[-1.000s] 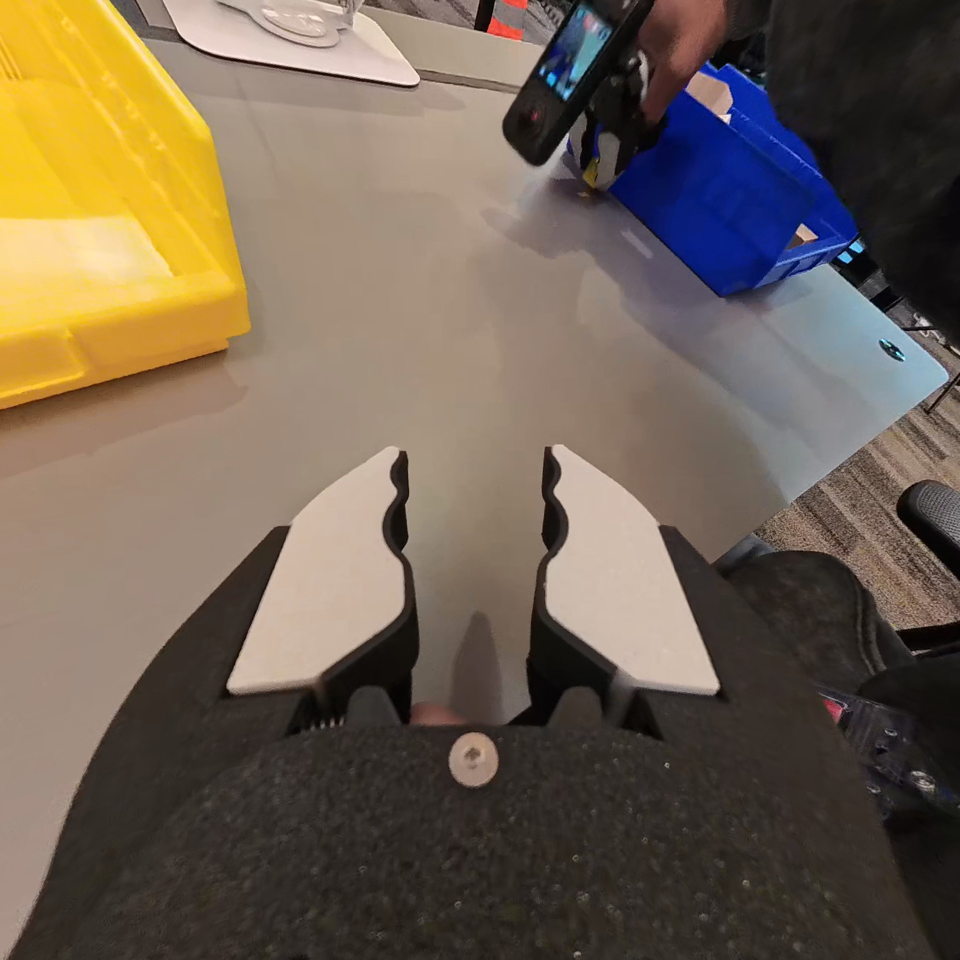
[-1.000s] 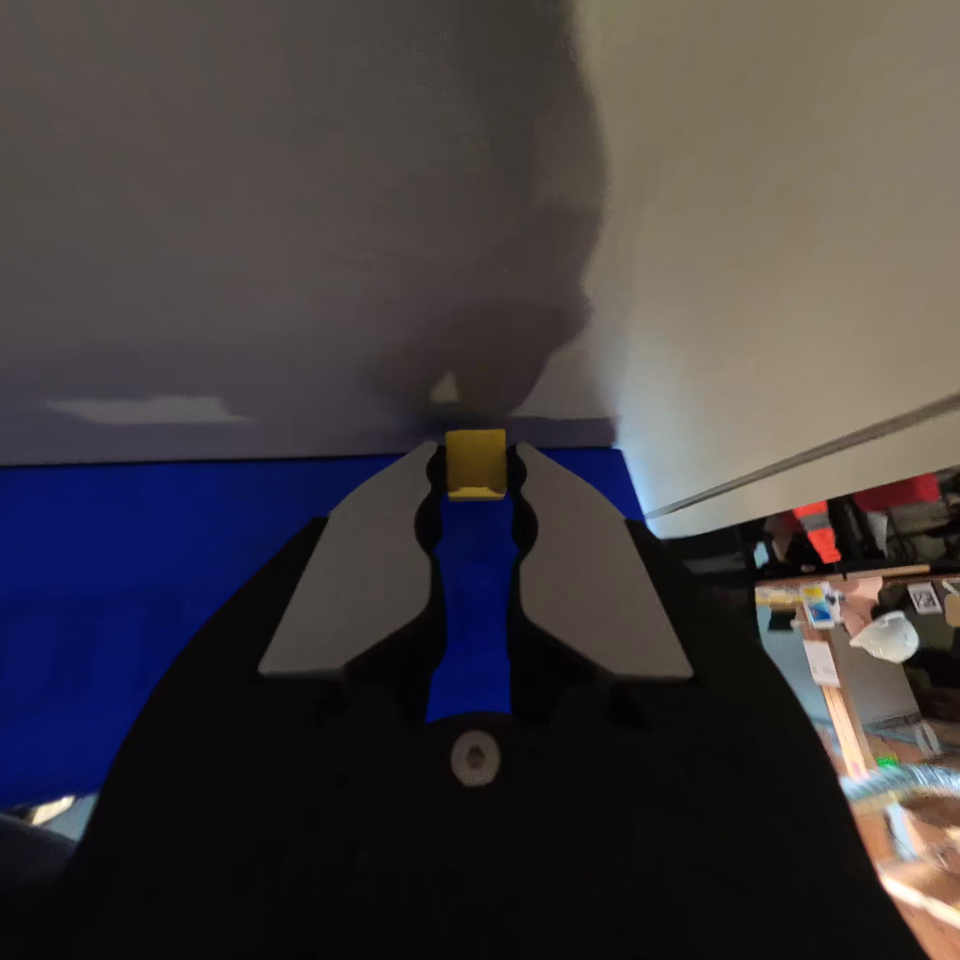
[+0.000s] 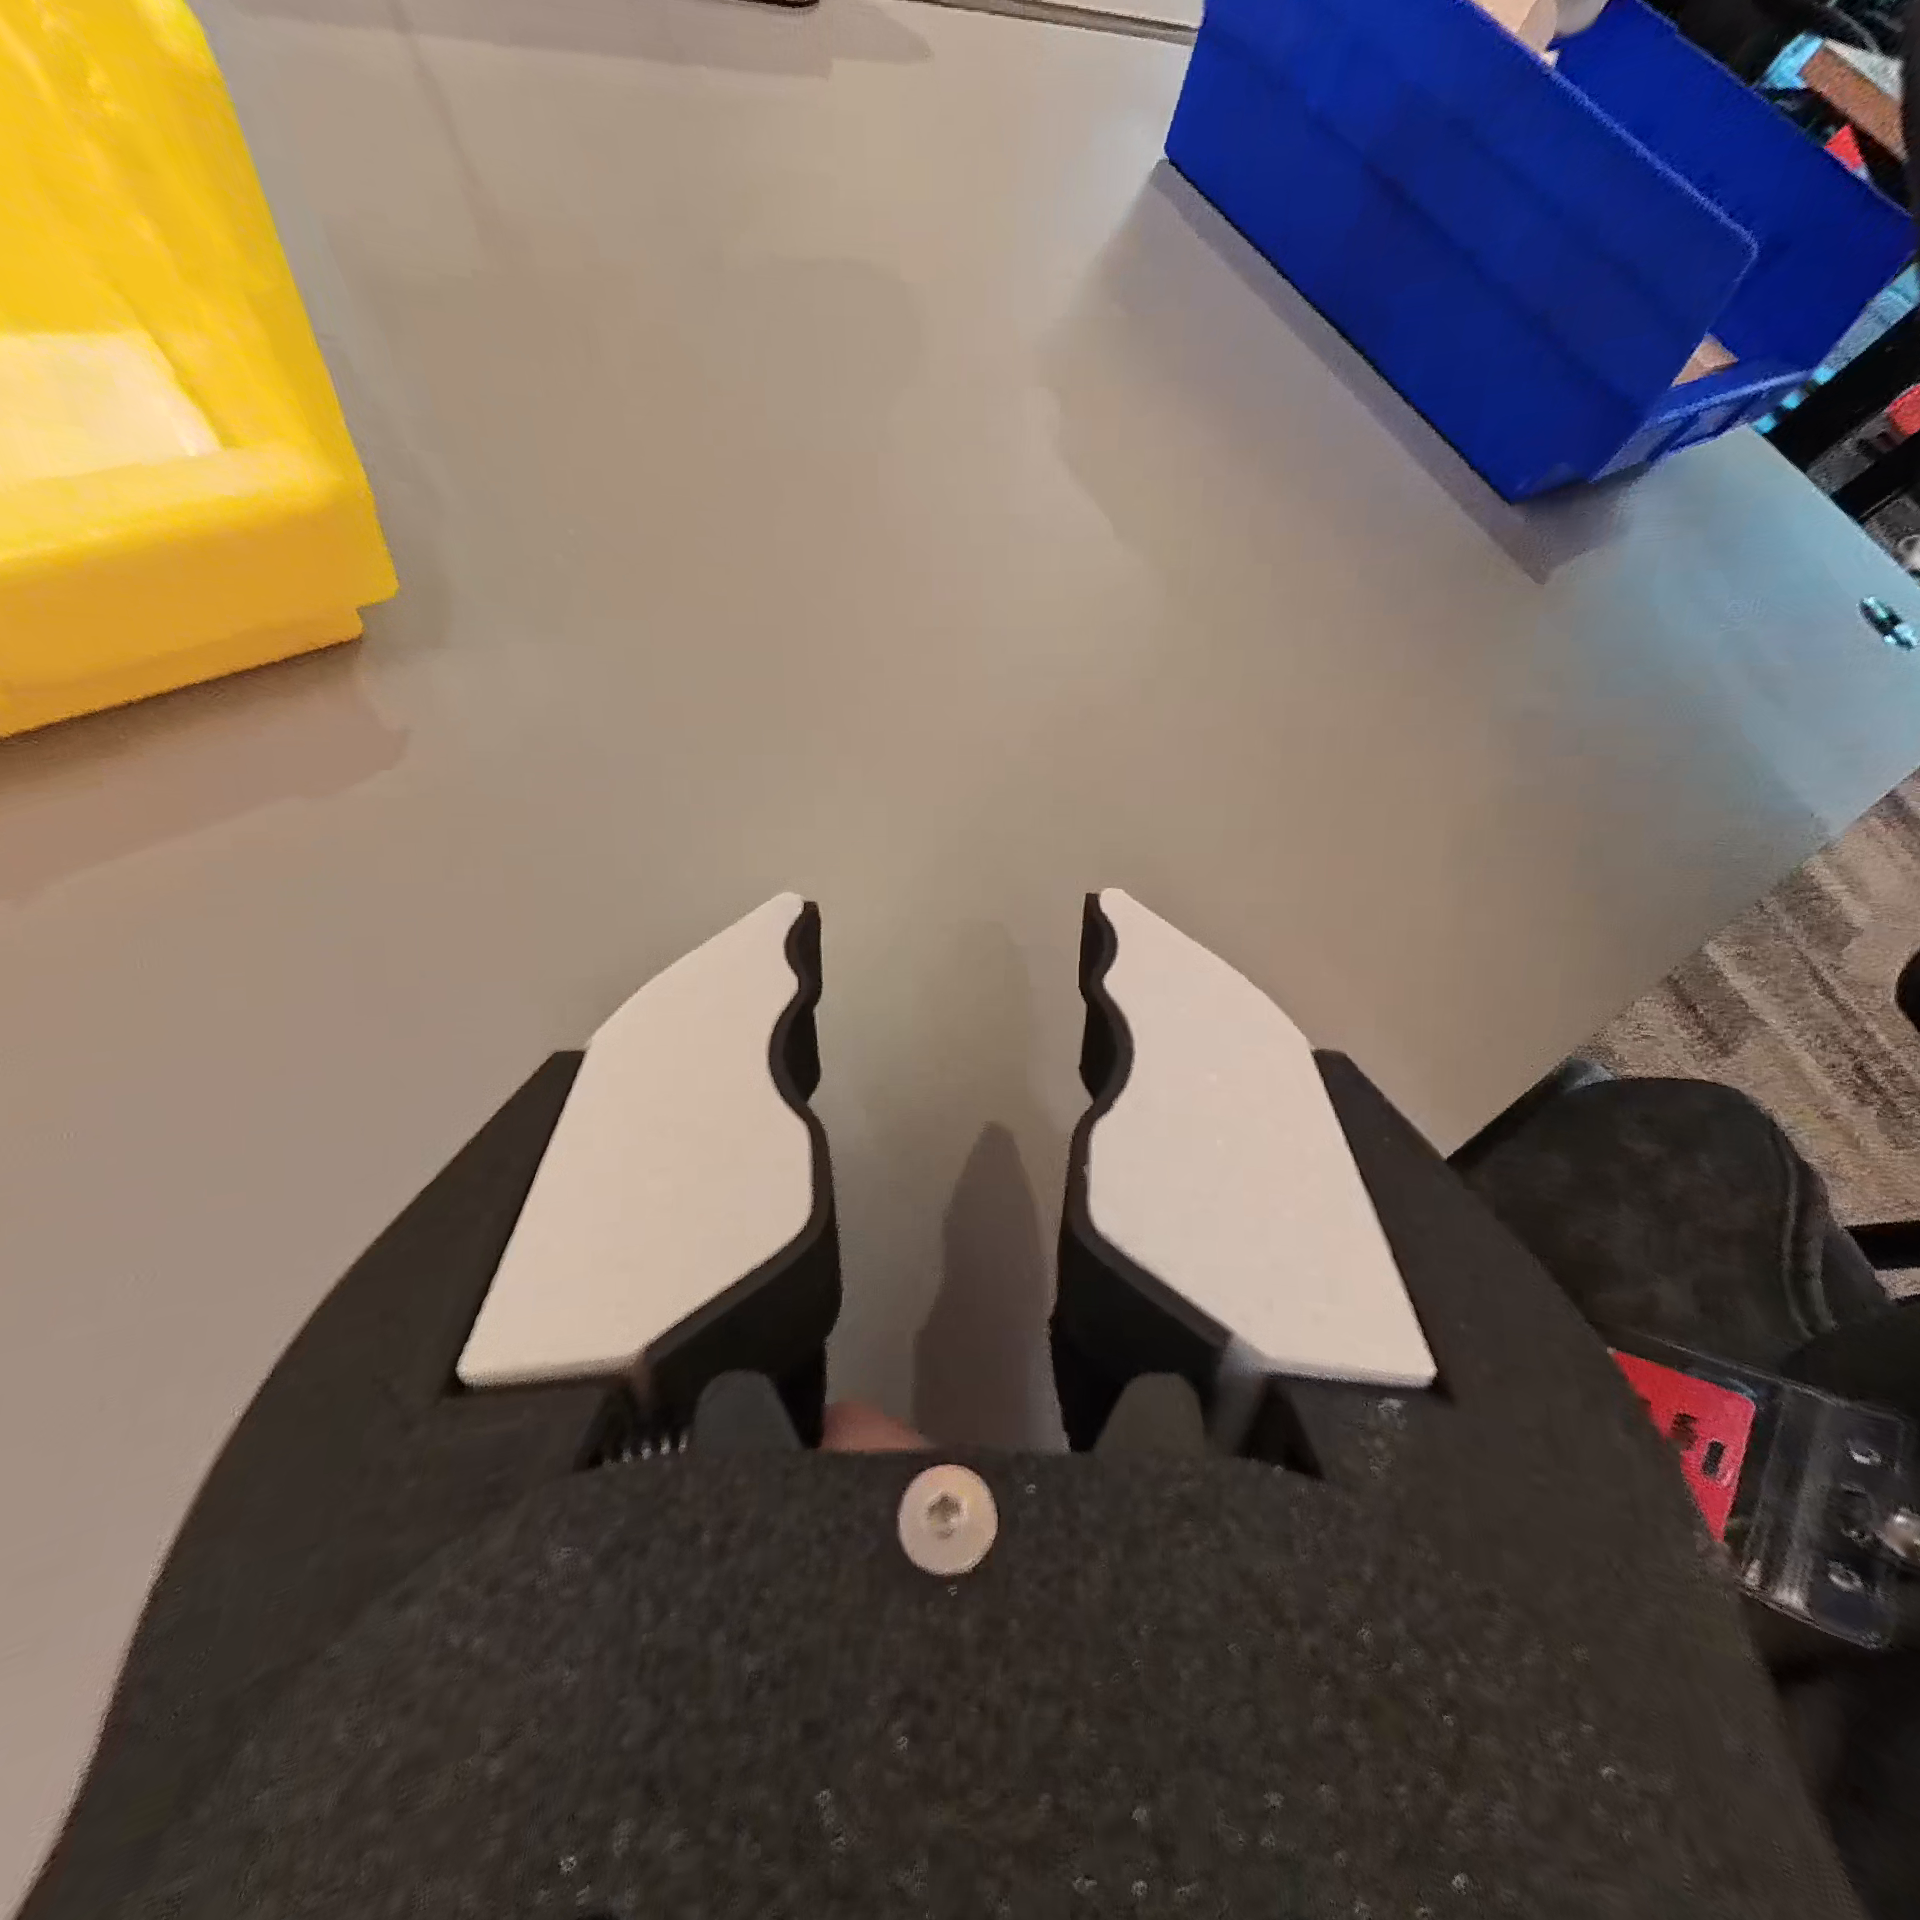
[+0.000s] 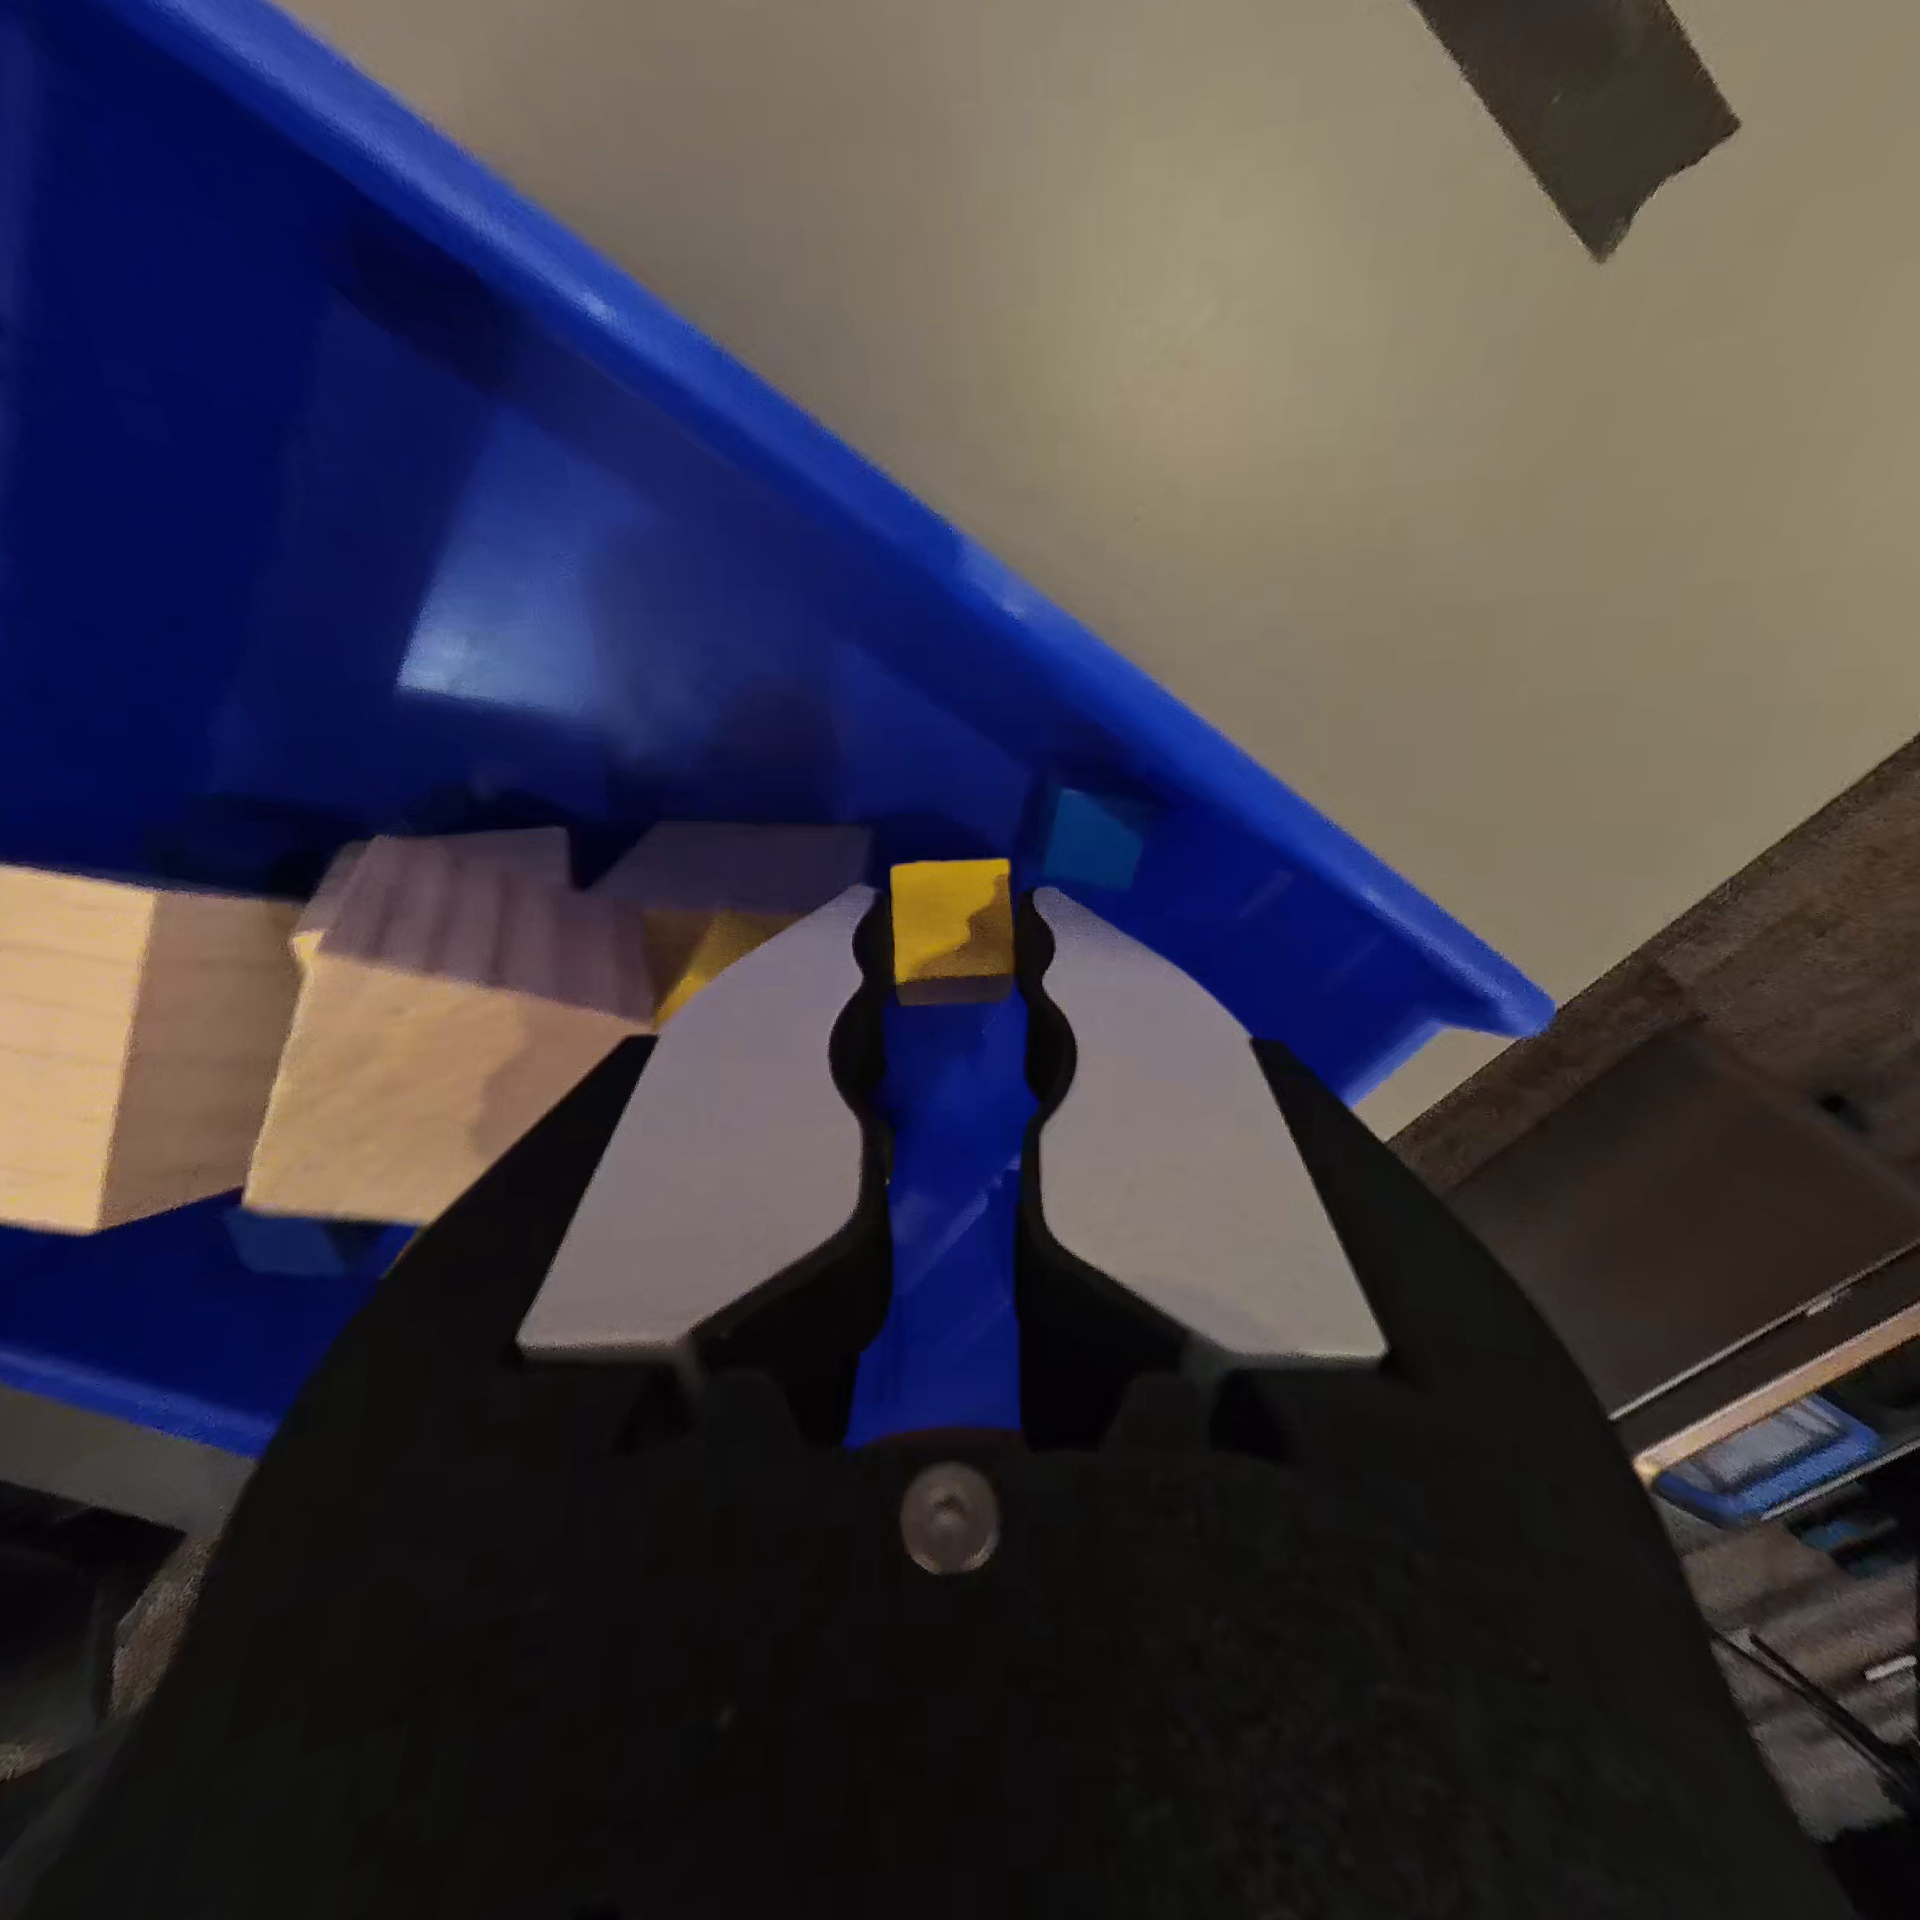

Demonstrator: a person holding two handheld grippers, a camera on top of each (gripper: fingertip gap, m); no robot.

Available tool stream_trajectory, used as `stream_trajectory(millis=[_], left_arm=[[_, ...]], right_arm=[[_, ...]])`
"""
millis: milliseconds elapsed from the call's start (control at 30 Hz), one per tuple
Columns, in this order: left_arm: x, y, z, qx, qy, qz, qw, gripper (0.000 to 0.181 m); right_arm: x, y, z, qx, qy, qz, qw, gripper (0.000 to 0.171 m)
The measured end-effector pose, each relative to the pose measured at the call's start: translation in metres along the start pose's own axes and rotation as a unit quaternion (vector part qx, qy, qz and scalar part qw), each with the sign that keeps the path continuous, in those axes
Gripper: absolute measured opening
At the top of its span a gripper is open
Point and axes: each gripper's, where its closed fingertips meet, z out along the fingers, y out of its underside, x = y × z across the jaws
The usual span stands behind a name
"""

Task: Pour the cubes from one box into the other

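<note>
My right gripper [image 4: 951,902] is shut on a small yellow cube [image 4: 928,920] and holds it over the inside of the blue box [image 4: 727,436]. The box holds several pale wooden cubes [image 4: 416,1091], a small blue cube [image 4: 1091,836] and another yellow piece [image 4: 707,951]. In the left wrist view the blue box [image 3: 1455,260] stands at the far right of the grey table [image 3: 831,571], and the yellow box [image 3: 156,468] at the far left. My left gripper [image 3: 951,914] is open and empty above the table between them. What the yellow box holds is hidden.
The table's right edge [image 3: 1714,862] drops to carpet floor [image 3: 1766,956]. A metal grommet [image 3: 1886,629] sits near that edge. A dark chair part [image 3: 1662,1226] and a red-and-black device [image 3: 1766,1475] lie low at the right.
My right gripper, still holding the yellow cube, has swung from the box's outer wall to over its inside. The right hand and gripper have left the left wrist view, which shifted forward and right.
</note>
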Motion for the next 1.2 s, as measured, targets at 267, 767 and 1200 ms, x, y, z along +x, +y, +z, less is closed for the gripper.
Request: stream_trajectory(millis=[267, 767, 1200], left_arm=[[0.005, -0.006, 0.006, -0.001, 0.007, 0.012, 1.000, 0.048], [-0.069, -0.030, -0.060, 0.087, -0.126, -0.057, 0.987, 0.048], [-0.121, -0.015, -0.103, 0.111, -0.226, -0.013, 0.968, 0.048]], right_arm=[[0.014, -0.005, 0.022, -0.066, 0.065, -0.005, 0.996, 0.026], [-0.115, 0.082, -0.144, 0.463, 0.162, 0.105, 0.865, 0.037], [-0.183, 0.187, -0.055, 0.515, 0.155, 0.247, 0.806, 0.039]])
